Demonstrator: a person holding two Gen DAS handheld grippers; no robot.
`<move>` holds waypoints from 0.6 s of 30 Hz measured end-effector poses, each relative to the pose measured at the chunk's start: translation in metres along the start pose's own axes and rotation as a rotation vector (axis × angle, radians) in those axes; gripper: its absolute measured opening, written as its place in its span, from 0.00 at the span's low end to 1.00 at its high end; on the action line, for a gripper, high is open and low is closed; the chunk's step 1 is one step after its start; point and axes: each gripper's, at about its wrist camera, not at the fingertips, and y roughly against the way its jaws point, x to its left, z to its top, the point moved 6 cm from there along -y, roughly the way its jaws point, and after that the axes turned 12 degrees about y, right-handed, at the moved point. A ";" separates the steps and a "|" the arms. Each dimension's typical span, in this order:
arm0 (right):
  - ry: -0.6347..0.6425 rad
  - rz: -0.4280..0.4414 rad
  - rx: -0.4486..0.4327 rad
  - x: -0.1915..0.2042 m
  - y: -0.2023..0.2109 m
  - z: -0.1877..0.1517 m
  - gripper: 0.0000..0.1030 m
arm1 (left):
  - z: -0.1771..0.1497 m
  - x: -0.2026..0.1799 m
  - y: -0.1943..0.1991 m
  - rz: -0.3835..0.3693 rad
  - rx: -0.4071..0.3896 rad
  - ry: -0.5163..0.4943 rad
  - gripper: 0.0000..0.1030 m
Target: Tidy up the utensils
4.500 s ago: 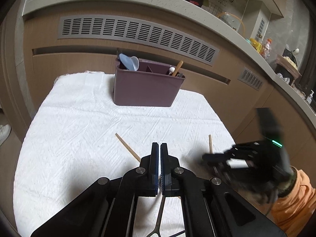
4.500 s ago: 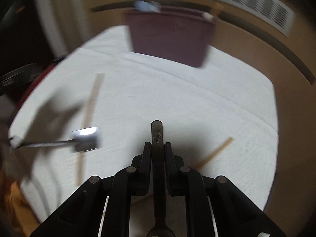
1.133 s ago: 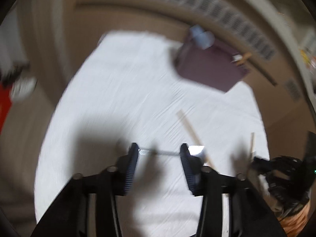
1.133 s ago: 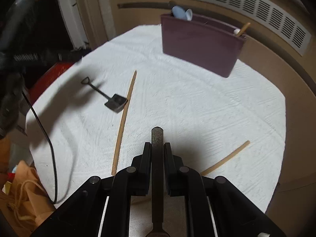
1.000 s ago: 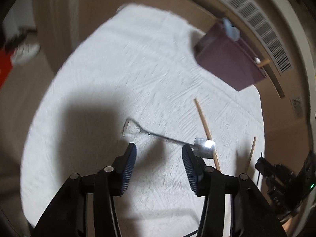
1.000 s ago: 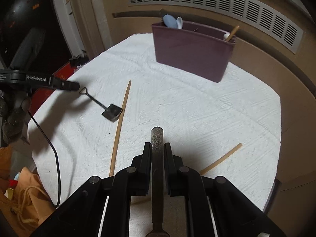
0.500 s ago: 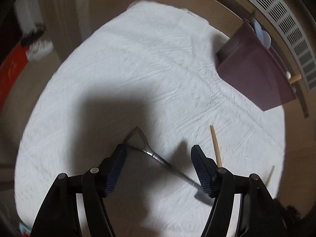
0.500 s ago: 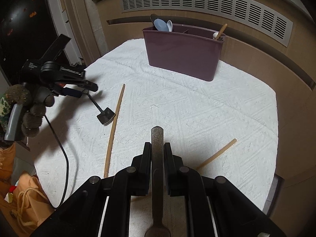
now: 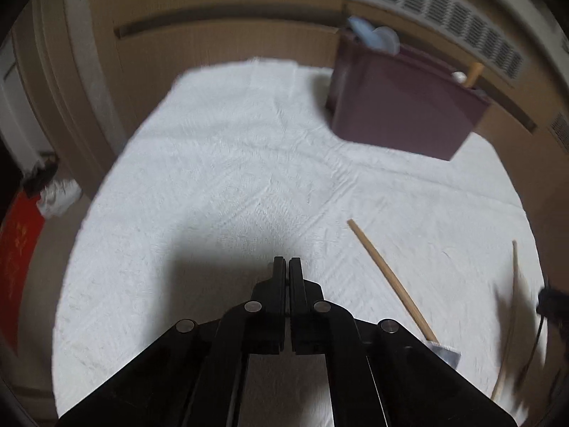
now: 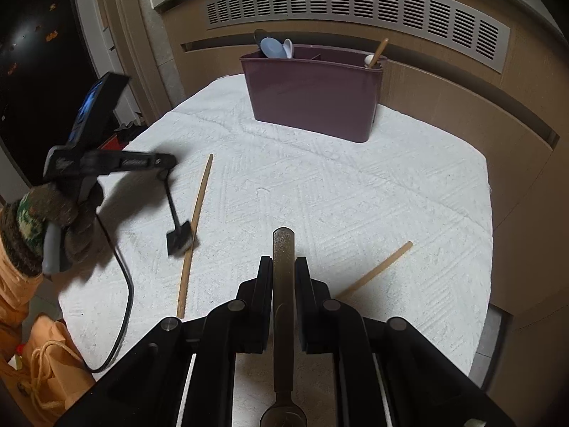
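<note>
A purple utensil caddy (image 10: 313, 92) stands at the far side of the white cloth (image 10: 338, 192), with spoons and a wooden stick in it; it also shows in the left wrist view (image 9: 402, 103). My left gripper (image 10: 164, 172) is shut on the handle of a small shovel-shaped spoon (image 10: 177, 231) and lifts it; in its own view (image 9: 287, 263) the jaws are closed and the blade (image 9: 444, 352) shows at lower right. My right gripper (image 10: 283, 263) is shut on a flat metal utensil handle (image 10: 283, 284). Two wooden chopsticks (image 10: 197, 224) (image 10: 377, 270) lie on the cloth.
The cloth covers a small round table in front of a curved tan counter with a vent grille (image 10: 355, 7). A cable (image 10: 121, 284) hangs from the left gripper over the table's left edge. An orange bag (image 10: 42, 377) sits at lower left.
My left gripper has closed on the shovel spoon's handle and raised it off the cloth. The right gripper keeps holding its metal utensil and has hardly moved.
</note>
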 end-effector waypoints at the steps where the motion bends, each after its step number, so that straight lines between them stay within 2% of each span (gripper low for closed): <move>1: -0.002 -0.002 -0.002 -0.001 0.001 0.000 0.11 | 0.000 -0.006 0.010 -0.021 -0.038 -0.023 0.01; 4: -0.002 -0.008 -0.005 0.000 0.002 0.000 0.11 | 0.000 -0.016 0.044 -0.063 -0.123 -0.066 0.01; 6: -0.001 -0.010 -0.006 0.001 0.002 0.001 0.11 | 0.001 -0.013 0.048 -0.053 -0.083 -0.023 0.03; 9: -0.002 -0.008 -0.011 0.003 0.003 0.001 0.11 | -0.014 -0.005 0.025 -0.098 0.190 0.096 0.23; 10: 0.000 -0.006 -0.013 0.003 0.004 0.001 0.11 | -0.025 -0.010 0.017 -0.131 0.294 0.107 0.33; 11: 0.000 -0.005 -0.016 0.004 0.004 0.001 0.11 | -0.039 -0.020 0.013 -0.155 0.374 0.077 0.40; 13: 0.002 -0.005 -0.019 0.005 0.006 0.001 0.11 | -0.063 -0.042 0.014 -0.205 0.479 -0.024 0.44; 14: 0.002 -0.005 -0.019 0.005 0.006 0.000 0.11 | -0.072 -0.050 0.015 -0.228 0.514 -0.039 0.46; 15: 0.000 -0.006 -0.018 0.005 0.007 -0.001 0.11 | -0.076 -0.056 0.016 -0.248 0.544 -0.031 0.48; 17: -0.003 -0.008 -0.017 0.004 0.008 -0.003 0.11 | -0.077 -0.064 0.016 -0.281 0.584 0.013 0.65; 18: -0.006 -0.009 -0.018 0.003 0.008 -0.003 0.11 | -0.077 -0.064 0.016 -0.289 0.605 0.051 0.67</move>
